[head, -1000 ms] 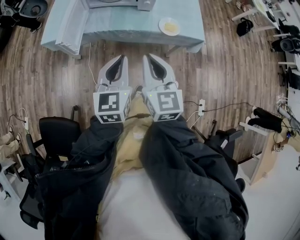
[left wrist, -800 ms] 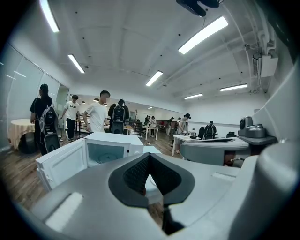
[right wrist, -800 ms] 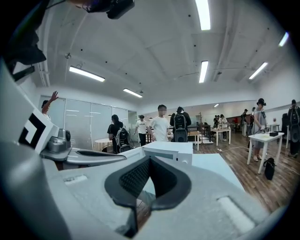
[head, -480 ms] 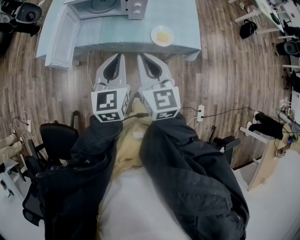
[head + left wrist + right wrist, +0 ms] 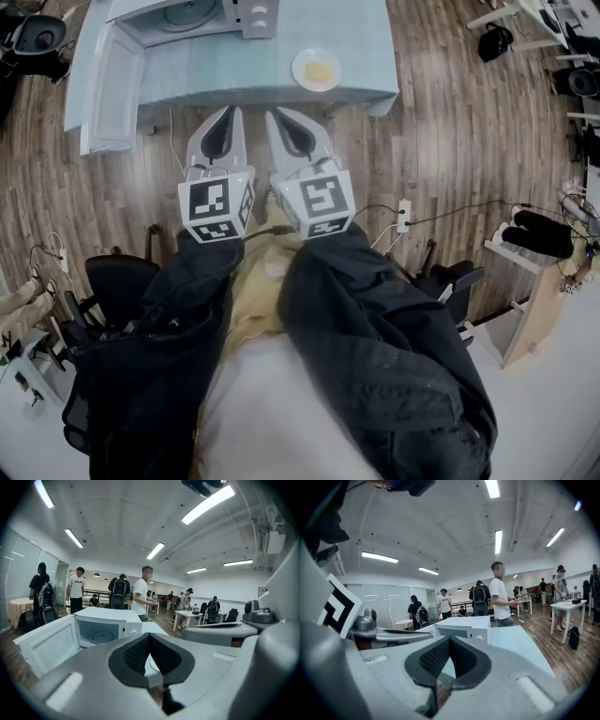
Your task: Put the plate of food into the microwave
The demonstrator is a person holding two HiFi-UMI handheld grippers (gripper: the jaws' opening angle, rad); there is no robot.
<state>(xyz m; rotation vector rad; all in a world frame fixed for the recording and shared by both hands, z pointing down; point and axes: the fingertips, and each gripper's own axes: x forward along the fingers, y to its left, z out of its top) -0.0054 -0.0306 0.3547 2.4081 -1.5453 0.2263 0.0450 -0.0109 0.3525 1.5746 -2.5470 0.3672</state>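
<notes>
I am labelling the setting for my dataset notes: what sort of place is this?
Probably an open-plan office or lab hall: long ceiling strip lights, white work tables with people standing about, black office chairs on wood-plank flooring.

Pale grey, beak-shaped plastic left gripper (image 5: 231,112) and right gripper (image 5: 274,116), black ribbed pads (image 5: 135,654) inside. Each carries a white cube (image 5: 214,206) printed with black square markers. Dark creased jacket sleeves (image 5: 375,347); tan garment (image 5: 255,300); thin black cable (image 5: 272,230).
</notes>
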